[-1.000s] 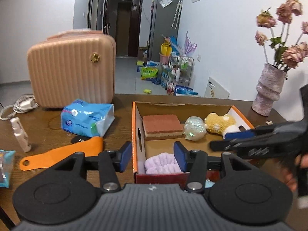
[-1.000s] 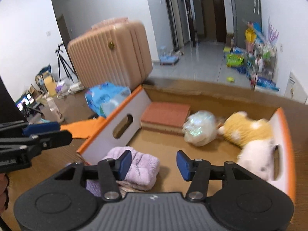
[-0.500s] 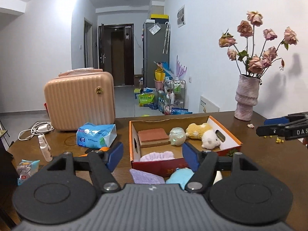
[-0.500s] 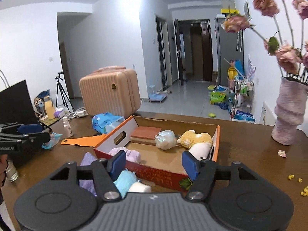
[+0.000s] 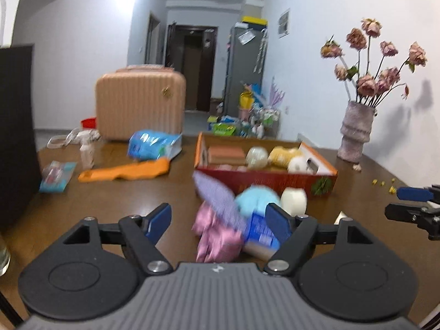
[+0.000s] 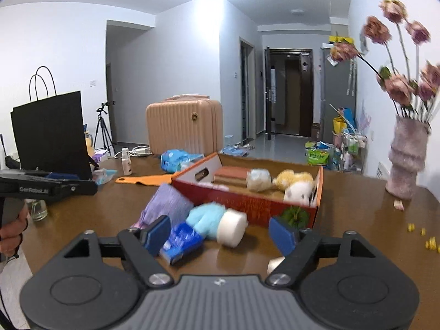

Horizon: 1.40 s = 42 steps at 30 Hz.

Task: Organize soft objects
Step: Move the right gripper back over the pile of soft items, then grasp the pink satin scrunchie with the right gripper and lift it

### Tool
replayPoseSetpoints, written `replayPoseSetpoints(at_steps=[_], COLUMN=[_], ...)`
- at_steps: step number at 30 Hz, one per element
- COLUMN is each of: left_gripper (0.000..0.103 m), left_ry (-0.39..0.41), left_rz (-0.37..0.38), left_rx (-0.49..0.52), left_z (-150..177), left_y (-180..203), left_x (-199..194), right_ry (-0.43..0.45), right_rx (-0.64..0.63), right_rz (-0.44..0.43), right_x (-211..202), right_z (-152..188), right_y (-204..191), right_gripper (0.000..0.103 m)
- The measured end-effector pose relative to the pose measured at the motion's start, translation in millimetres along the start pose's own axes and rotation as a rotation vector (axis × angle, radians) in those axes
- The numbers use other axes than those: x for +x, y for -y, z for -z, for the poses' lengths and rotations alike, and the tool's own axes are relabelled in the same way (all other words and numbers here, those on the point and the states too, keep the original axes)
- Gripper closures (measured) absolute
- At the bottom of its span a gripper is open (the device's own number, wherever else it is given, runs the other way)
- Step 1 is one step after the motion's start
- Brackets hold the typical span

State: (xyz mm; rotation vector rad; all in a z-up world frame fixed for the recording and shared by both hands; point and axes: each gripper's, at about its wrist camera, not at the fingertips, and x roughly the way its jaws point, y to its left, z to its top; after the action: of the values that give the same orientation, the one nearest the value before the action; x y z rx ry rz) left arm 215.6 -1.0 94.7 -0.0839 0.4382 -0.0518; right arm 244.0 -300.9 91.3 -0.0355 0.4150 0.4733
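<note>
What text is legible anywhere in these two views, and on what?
"GenRobot.AI": white lettering on the side of the left gripper, seen from the right wrist view.
Blue tissue pack: print blurred, unreadable.
Small blue packet: print blurred.
Red box: front-wall print unreadable.
Green package on the floor: too small.

Two wrist fisheyes, low over the table (image 5: 154, 192), side by side, sharing the box (image 6: 247, 200)

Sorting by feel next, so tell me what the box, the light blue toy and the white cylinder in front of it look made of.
Box: printed cardboard, by its thin folded walls and cut-out handle. Light blue toy: fuzzy plush, by its soft blurred outline. White cylinder: matte, smooth, probably foam or sponge; the blur leaves it open.
</note>
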Motion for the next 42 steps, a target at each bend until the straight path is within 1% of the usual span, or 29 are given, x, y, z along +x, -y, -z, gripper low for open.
replayPoseSetpoints(at_steps=[3, 6, 7, 9, 12, 15, 19, 20, 24, 26, 28, 30, 31, 32, 34, 35, 38, 40, 42], left_gripper=[0.024, 0.024, 0.024, 0.024, 0.024, 0.024, 0.024, 0.024, 0.024, 0.024, 0.024, 0.024, 0.024, 0.024, 0.024, 0.024, 0.024, 0.024, 0.024], left_ry=[-0.028, -0.048, -0.053, -0.06, -0.062, -0.08, -0.106, -0.11, -0.129, -0.131, -0.128, -0.126, -0.124, -0.123, -0.124, -0.126, -0.14, -0.144, -0.145], left_rz=[-0.03, -0.069, -0.074, -0.078, -0.066, -0.049, -0.047, -0.054, -0.073, -0.079, -0.085, -0.095, -0.1, -0.103, -0.11, -0.113, -0.116, -0.093, -0.052], left_rx=[-0.015, -0.034, -0.042, -0.056, -0.07, -0.088, -0.107, -0.115, -0.164, -0.179, -0.194, -0.208, -0.212, -0.215, -0.221, -0.222, -0.225, -0.222, -0.209], left_z=[16, 21, 22, 21, 22, 23, 26, 26, 26, 25, 25, 25, 25, 26, 28, 29, 33, 34, 35], left_y=[-15, -29, -33, -38, -40, -42, -49, -52, -73, -83, -95, -105, -110, -114, -120, -122, -121, -114, -102], left_x=[-8, -7, -5, 1, 10, 23, 43, 48, 66, 71, 73, 72, 71, 69, 66, 65, 63, 61, 59], right_ry=[-0.028, -0.037, -0.039, -0.042, -0.035, -0.047, -0.093, -0.101, -0.14, -0.143, -0.122, -0.158, -0.159, -0.166, -0.168, -0.166, -0.178, -0.195, -0.214], right_rx=[0.041, 0.081, 0.073, 0.05, 0.053, 0.082, 0.066, 0.055, 0.046, 0.054, 0.071, 0.081, 0.078, 0.07, 0.058, 0.06, 0.052, 0.024, -0.01], right_rz=[-0.001, -0.027, -0.032, -0.012, 0.01, -0.012, -0.056, -0.073, -0.157, -0.165, -0.156, -0.118, -0.111, -0.101, -0.098, -0.112, -0.189, -0.265, -0.34], right_x=[-5, -9, -9, -5, 5, 20, 52, 60, 104, 129, 148, 171, 179, 185, 192, 192, 178, 156, 131], right_z=[30, 47, 49, 49, 46, 44, 40, 38, 32, 28, 25, 22, 21, 22, 25, 27, 34, 40, 47], right_y=[-10, -16, -18, -22, -25, -29, -46, -52, -81, -97, -106, -114, -118, -121, -125, -124, -124, -123, -117], right_gripper=[0.023, 0.023, 0.023, 0.023, 0.024, 0.024, 0.025, 0.03, 0.037, 0.037, 0.038, 0.039, 0.045, 0.047, 0.067, 0.081, 0.084, 0.085, 0.085])
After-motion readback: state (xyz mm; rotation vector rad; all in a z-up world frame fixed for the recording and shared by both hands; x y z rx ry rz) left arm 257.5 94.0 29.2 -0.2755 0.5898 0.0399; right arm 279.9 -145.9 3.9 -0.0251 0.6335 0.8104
